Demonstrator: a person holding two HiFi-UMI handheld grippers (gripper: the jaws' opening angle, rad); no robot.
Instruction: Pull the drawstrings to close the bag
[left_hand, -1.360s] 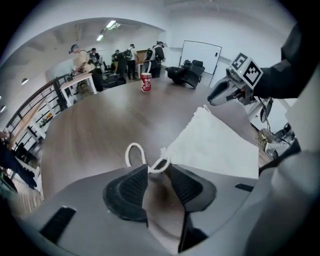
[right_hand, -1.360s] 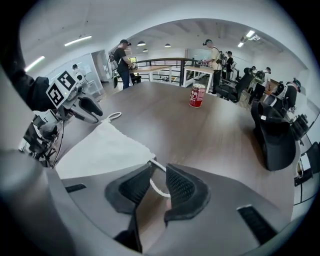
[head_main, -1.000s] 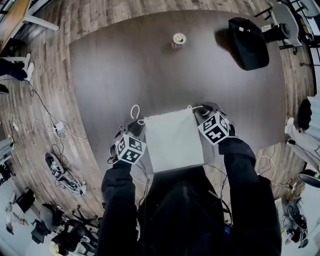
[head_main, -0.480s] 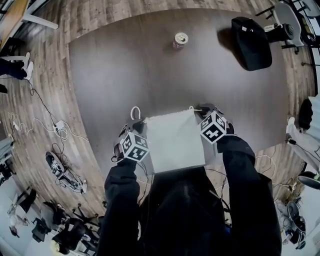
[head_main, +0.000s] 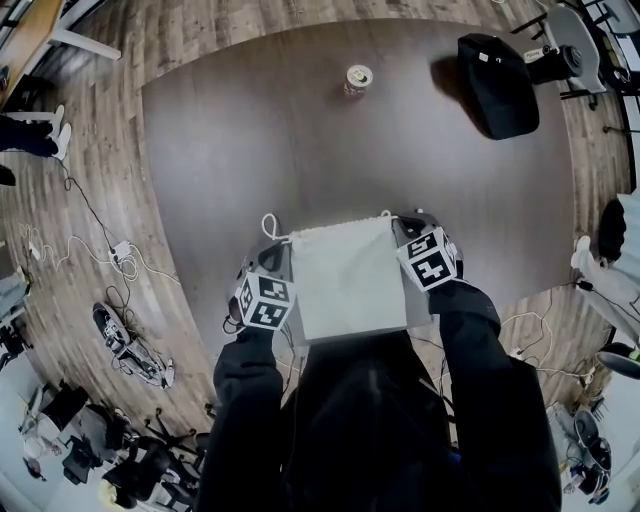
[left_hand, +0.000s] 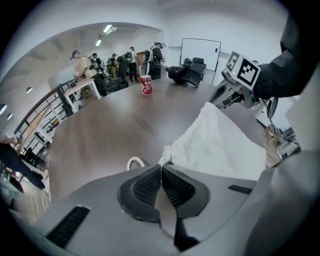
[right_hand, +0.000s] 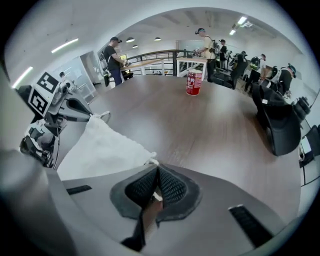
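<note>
Head view: the table (head_main: 250, 150) carries a white bag (head_main: 345, 275) lying flat at its near edge. The bag's long axis runs away from the person, its mouth faces the far edge, and its contents cannot be seen. A black pack (head_main: 495, 85) sits at the far right corner, and a can (head_main: 357, 80) stands near the far edge. The left gripper (left_hand: 161, 167) and right gripper (right_hand: 157, 170) have just closed their jaws, each pinching a drawstring (head_main: 268, 225) at a mouth corner.

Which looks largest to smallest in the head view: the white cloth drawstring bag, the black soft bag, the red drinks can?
1. White cloth drawstring bag, but it lies nearest the camera, so this rank is unsure.
2. Black soft bag, slightly smaller looking.
3. Red drinks can, clearly smallest.
</note>
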